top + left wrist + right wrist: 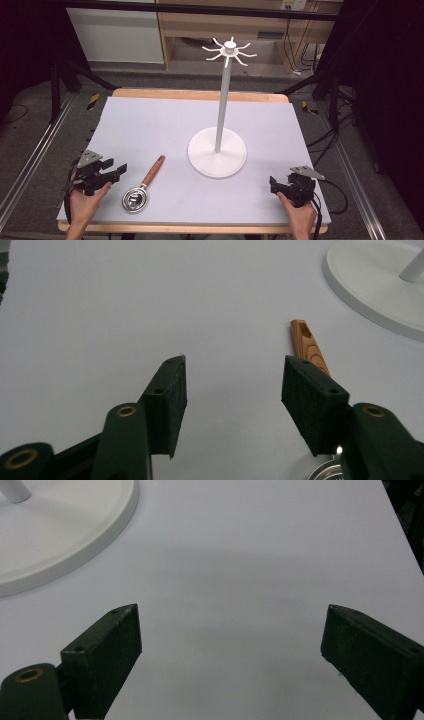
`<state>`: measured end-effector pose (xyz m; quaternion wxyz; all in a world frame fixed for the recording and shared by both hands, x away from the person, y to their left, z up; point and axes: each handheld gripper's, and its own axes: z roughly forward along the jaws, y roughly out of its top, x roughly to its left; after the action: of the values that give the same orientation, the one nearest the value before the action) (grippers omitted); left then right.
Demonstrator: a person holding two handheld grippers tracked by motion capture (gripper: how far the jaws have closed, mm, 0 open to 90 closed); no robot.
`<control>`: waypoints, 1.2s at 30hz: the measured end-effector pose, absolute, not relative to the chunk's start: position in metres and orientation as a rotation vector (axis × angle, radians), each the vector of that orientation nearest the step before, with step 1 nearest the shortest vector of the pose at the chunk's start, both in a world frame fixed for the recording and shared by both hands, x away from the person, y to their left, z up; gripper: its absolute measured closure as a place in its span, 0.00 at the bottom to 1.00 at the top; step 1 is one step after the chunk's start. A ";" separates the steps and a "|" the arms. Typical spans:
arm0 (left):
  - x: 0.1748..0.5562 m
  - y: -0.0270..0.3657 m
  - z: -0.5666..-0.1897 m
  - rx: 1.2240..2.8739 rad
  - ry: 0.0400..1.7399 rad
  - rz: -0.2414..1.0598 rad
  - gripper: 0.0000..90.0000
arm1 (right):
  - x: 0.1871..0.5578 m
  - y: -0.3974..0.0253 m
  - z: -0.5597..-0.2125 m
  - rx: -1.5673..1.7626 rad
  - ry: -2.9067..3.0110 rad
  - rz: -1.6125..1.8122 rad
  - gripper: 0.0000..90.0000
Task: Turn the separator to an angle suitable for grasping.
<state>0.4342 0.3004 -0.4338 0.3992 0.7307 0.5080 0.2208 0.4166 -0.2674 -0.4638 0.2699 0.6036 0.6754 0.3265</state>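
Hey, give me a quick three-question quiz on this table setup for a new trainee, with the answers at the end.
1. True or false: the strainer hangs from a hook on the white stand.
2. Which gripper is nearer the strainer: A, the left gripper, or B, the right gripper?
3. Fill in: the strainer's handle is made of ____.

Key:
1. False; it lies flat on the white mat.
2. A.
3. Wood.
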 end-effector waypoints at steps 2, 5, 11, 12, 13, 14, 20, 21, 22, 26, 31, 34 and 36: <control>0.434 0.298 -0.433 1.869 1.273 0.547 0.51 | 0.416 -0.267 -0.463 1.621 1.823 0.885 0.11; 0.434 0.293 -0.431 1.880 1.264 0.539 0.52 | 0.417 -0.267 -0.463 1.619 1.829 0.881 0.11; 0.435 0.285 -0.427 1.919 1.245 0.535 0.54 | 0.417 -0.263 -0.464 1.607 1.852 0.879 0.11; 0.435 0.283 -0.427 1.923 1.244 0.533 0.54 | 0.417 -0.263 -0.464 1.607 1.852 0.879 0.11; 0.435 0.282 -0.426 1.933 1.240 0.530 0.54 | 0.417 -0.263 -0.464 1.605 1.854 0.875 0.11; 0.435 0.280 -0.425 1.938 1.239 0.526 0.54 | 0.418 -0.262 -0.463 1.601 1.858 0.876 0.11; 0.439 0.271 -0.422 1.985 1.211 0.501 0.53 | 0.416 -0.260 -0.462 1.599 1.857 0.876 0.11; 0.439 0.268 -0.421 1.992 1.202 0.499 0.53 | 0.415 -0.260 -0.463 1.592 1.864 0.872 0.11; 0.439 0.268 -0.421 1.992 1.202 0.499 0.54 | 0.415 -0.260 -0.463 1.592 1.864 0.872 0.11; 0.441 0.264 -0.420 2.005 1.205 0.480 0.55 | 0.415 -0.261 -0.462 1.608 1.864 0.873 0.11; 0.445 0.255 -0.421 2.063 1.190 0.456 0.55 | 0.415 -0.262 -0.461 1.603 1.858 0.870 0.11; 0.447 0.252 -0.423 2.080 1.190 0.447 0.55 | 0.416 -0.262 -0.462 1.603 1.867 0.870 0.11; 0.448 0.249 -0.424 2.106 1.184 0.441 0.55 | 0.416 -0.261 -0.462 1.607 1.870 0.870 0.11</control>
<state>0.4480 0.2487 -0.4241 0.3361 0.8077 0.4539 0.1689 0.4161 -0.2611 -0.4622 0.2605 0.5935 0.6905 0.3211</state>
